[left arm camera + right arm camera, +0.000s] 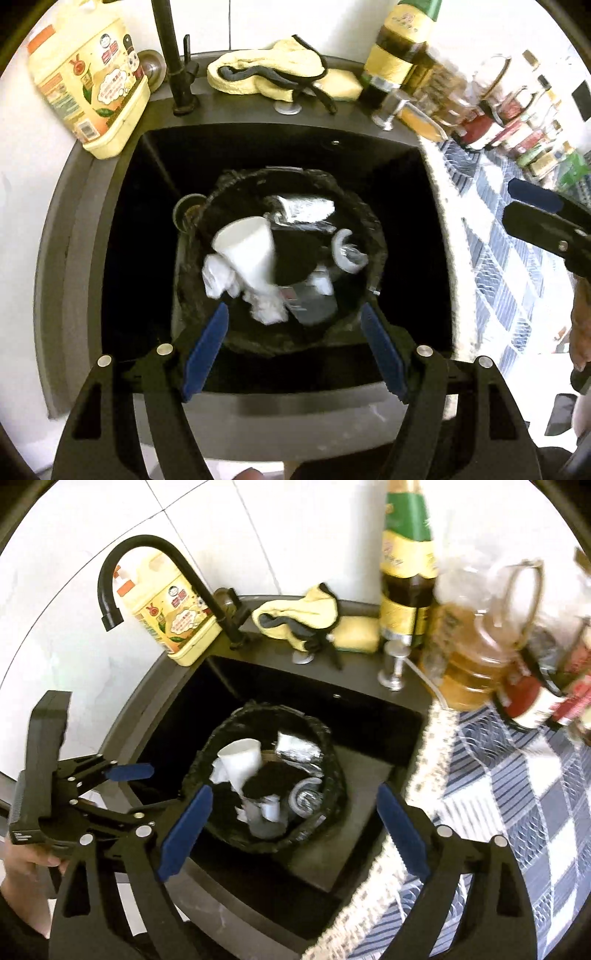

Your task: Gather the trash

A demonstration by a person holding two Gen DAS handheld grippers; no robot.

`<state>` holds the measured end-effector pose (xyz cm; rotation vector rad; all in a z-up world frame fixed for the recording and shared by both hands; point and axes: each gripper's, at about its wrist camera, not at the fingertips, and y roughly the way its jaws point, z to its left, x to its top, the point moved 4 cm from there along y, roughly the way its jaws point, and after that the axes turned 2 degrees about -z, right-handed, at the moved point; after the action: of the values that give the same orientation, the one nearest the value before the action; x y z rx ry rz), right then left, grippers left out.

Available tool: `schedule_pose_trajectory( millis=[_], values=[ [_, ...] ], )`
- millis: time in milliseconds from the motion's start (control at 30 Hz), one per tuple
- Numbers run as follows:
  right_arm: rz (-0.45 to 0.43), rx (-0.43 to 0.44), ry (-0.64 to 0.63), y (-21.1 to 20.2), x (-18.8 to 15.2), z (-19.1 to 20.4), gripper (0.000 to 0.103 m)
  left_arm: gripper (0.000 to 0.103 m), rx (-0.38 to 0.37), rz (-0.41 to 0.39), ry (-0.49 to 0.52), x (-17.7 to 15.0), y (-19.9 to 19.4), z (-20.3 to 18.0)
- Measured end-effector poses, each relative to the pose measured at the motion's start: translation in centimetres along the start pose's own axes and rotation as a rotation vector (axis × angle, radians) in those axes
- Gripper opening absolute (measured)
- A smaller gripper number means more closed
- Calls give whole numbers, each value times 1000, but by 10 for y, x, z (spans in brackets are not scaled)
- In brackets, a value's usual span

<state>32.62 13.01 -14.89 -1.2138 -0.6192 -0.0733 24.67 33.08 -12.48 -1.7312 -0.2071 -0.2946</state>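
Note:
A bin lined with a black bag [373, 221] [334, 749] stands in the dark sink [140, 258]. Inside lie a white paper cup [247, 251] [242, 760], crumpled tissues [218, 277], a foil wrapper [303, 212] [299, 751], a round black piece [293, 258] and a pale ring [345, 251]. My left gripper [293, 308] [147, 788] hangs open over the bin's near rim with nothing between its blue pads. My right gripper [295, 789] [532, 208] is open and empty too, above the bin from the counter side.
A black faucet [122, 572], a yellow detergent jug [88, 85], a yellow cloth [266, 74] and a sponge [356, 631] sit behind the sink. Bottles [406, 572] and an oil jug [480, 646] crowd the right counter, which carries a checked cloth [517, 775].

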Motion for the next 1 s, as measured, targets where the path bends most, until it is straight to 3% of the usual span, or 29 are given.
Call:
schedule_pose_trajectory(
  millis=[167, 300, 667, 767, 1000],
  values=[
    [-25, -77, -2, -30, -20, -8, 95, 73, -16, -19, -14, -17, -15, -19],
    [-48, -102, -9, -56, -41, -18, 98, 84, -1, -34, -16, -31, -25, -41],
    [-46, -36, -60, -113, -99, -72, 98, 84, 38, -116, -126, -67, -60, -131],
    [-51, -16, -72, -131, -117, -96, 98, 96, 66, -157, -144, -79, -72, -166],
    [-75, 28, -89, -179, -157, -149, 98, 96, 117, -216, -192, -104, -86, -232]
  ],
)
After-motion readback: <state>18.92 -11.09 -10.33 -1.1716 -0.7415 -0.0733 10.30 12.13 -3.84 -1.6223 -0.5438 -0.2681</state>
